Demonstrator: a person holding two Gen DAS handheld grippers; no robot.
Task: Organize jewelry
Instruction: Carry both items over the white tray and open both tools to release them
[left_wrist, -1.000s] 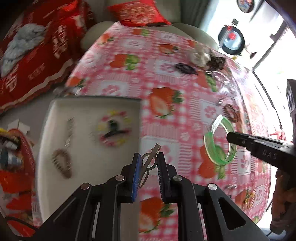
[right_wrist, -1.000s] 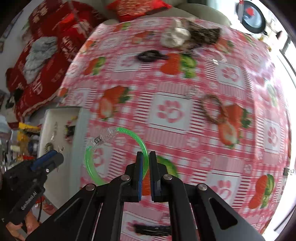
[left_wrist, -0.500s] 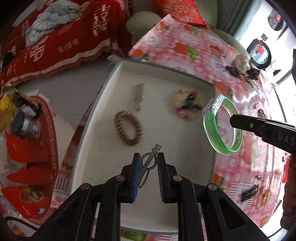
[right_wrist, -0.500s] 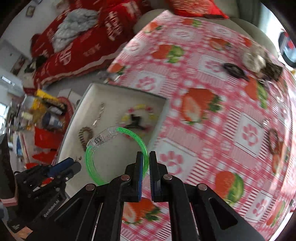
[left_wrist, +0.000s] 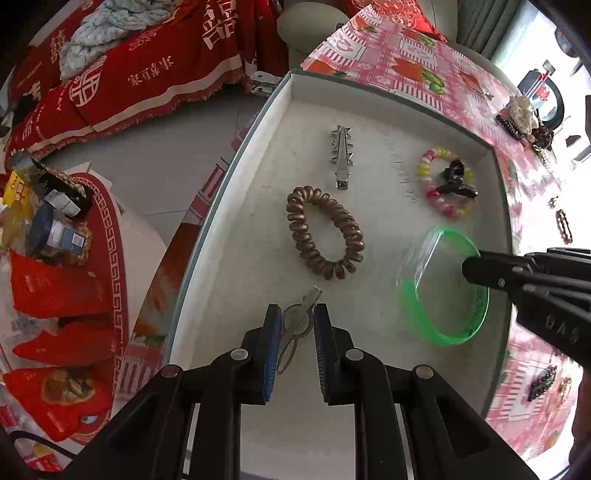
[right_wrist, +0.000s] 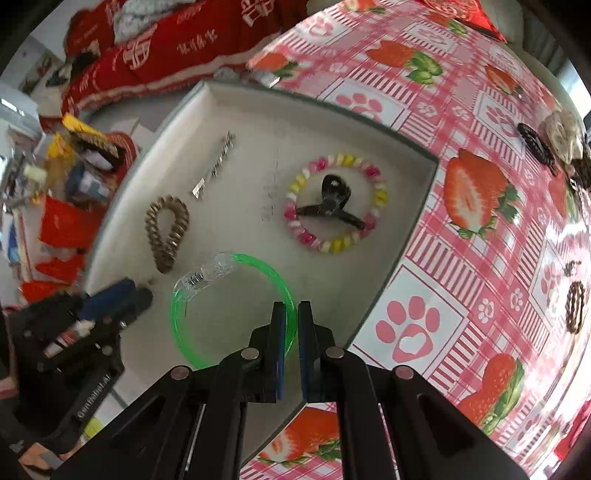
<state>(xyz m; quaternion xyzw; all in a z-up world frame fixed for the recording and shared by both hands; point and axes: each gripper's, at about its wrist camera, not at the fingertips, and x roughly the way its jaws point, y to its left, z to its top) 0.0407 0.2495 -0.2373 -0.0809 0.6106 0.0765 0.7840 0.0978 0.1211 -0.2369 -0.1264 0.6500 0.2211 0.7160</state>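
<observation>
Left wrist view, left hand-held gripper (left_wrist: 294, 325) pinching half-hidden metal clip (left_wrist: 300, 317), right hand-held gripper (right_wrist: 291, 321) pinching green bangle (right_wrist: 236, 306)

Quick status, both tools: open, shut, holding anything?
Left tool: shut on the silver hair clip, above the tray.
Right tool: shut on the green bangle.

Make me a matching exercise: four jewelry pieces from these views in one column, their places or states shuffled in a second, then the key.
1. green bangle
2. metal hair clip
3. black claw clip
4. brown spiral hair tie

A. lying inside the beaded bracelet
B. held by the left gripper
C. lying alone on the tray floor
D. held by the right gripper

Pairs: 1-D, 2-B, 3-A, 4-C
</observation>
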